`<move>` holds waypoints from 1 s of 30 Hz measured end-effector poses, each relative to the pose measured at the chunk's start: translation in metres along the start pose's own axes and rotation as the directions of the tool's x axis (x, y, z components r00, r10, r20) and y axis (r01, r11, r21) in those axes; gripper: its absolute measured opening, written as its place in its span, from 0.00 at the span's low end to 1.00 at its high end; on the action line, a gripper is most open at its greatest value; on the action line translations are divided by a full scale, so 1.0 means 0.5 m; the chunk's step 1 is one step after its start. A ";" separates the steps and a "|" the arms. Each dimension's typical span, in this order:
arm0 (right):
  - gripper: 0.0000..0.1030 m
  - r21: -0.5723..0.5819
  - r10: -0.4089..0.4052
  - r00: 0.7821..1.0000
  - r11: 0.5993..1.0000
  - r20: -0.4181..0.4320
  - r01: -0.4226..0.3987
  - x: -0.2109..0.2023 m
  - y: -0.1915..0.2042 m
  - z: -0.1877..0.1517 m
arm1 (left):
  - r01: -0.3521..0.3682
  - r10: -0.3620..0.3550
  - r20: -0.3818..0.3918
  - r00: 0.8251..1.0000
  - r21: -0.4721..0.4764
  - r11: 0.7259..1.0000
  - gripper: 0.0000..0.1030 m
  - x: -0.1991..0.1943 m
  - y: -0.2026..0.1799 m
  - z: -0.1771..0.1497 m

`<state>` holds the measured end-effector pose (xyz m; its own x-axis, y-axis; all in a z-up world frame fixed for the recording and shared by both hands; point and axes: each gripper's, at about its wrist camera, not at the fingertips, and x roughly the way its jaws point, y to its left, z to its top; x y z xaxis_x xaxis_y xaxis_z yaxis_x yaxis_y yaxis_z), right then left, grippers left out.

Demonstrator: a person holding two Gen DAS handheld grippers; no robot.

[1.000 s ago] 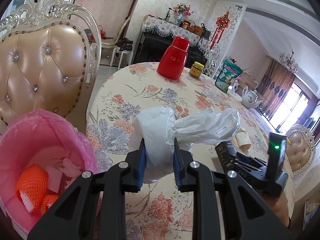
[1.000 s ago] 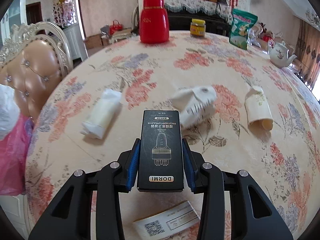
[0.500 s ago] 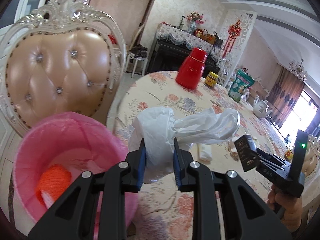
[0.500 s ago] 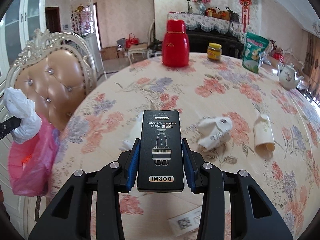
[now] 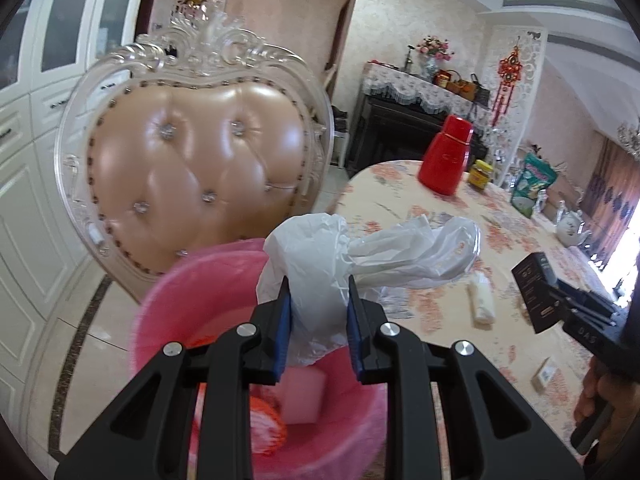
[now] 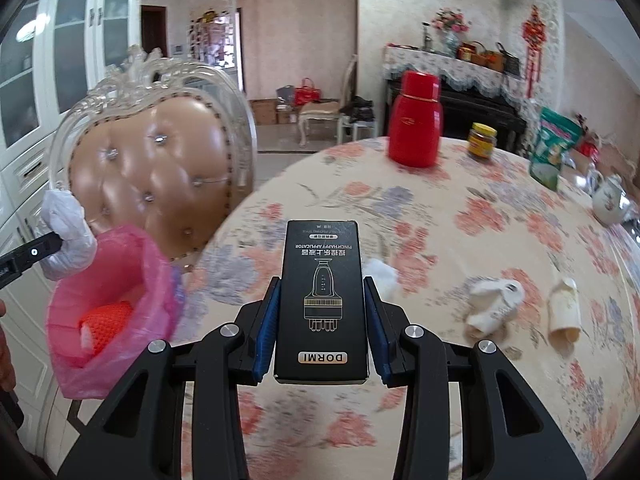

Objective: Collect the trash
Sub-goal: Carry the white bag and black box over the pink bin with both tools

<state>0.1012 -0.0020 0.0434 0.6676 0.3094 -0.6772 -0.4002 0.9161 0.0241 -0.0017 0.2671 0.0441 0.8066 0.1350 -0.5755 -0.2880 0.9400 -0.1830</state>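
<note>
1. My left gripper (image 5: 318,312) is clamped on a crumpled white plastic bag (image 5: 320,264); the blue pads press it from both sides and a loose tail of it trails off toward 2 o'clock.
2. The pink bin (image 5: 208,280) sits right under and behind that bag in my left view, its mouth filling 6 to 9 o'clock, with orange netting (image 5: 268,420) and a pale block already inside. I judge the bag is over the opening.
3. To do this drop well, I would lower a little so the trailing tail clears the rim nearest the table (image 5: 500,248), then spread the pads fully; thin plastic tends to cling, so a small shake may be needed.
4. My right gripper (image 6: 320,312) grips a black box (image 6: 322,300) squarely between its pads, label facing up.
5. From my right view the bin (image 6: 132,280) lies at 9 o'clock, well apart from the box, beside the table edge and in front of the padded chair (image 6: 160,168).
6. I would swing the box left only once my left gripper is out of the way, since both tools want the same opening.
7. A white wad (image 6: 494,304) and a paper cup (image 6: 564,312) lie on the table at 3 o'clock, not yet collected.
</note>
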 end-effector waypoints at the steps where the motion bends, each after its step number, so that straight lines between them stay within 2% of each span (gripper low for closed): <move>1: 0.37 -0.009 0.007 1.000 1.000 0.001 -0.007 0.001 0.011 0.002 | -0.011 0.011 0.001 1.000 0.002 1.000 0.23 -0.003 0.008 -0.001; 8: 0.37 -0.069 0.067 0.998 0.995 0.006 -0.066 0.004 0.095 0.020 | -0.071 0.071 0.002 0.997 0.009 0.997 0.23 -0.009 0.046 -0.005; 21: 0.37 -0.162 0.165 0.986 0.973 -0.018 -0.165 0.031 0.237 0.039 | -0.110 0.110 0.004 0.994 -0.027 0.994 0.24 -0.026 0.112 -0.005; 30: 0.37 -0.216 0.203 0.978 0.954 -0.049 -0.209 0.055 0.312 0.045 | -0.129 0.129 0.009 0.992 -0.052 0.990 0.24 -0.038 0.146 -0.004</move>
<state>0.0713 0.1552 0.0447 0.5405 0.4763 -0.6935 -0.6571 0.7538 0.0057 -0.0392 0.3323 0.0399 0.7673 0.2583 -0.5870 -0.4160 0.8971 -0.1490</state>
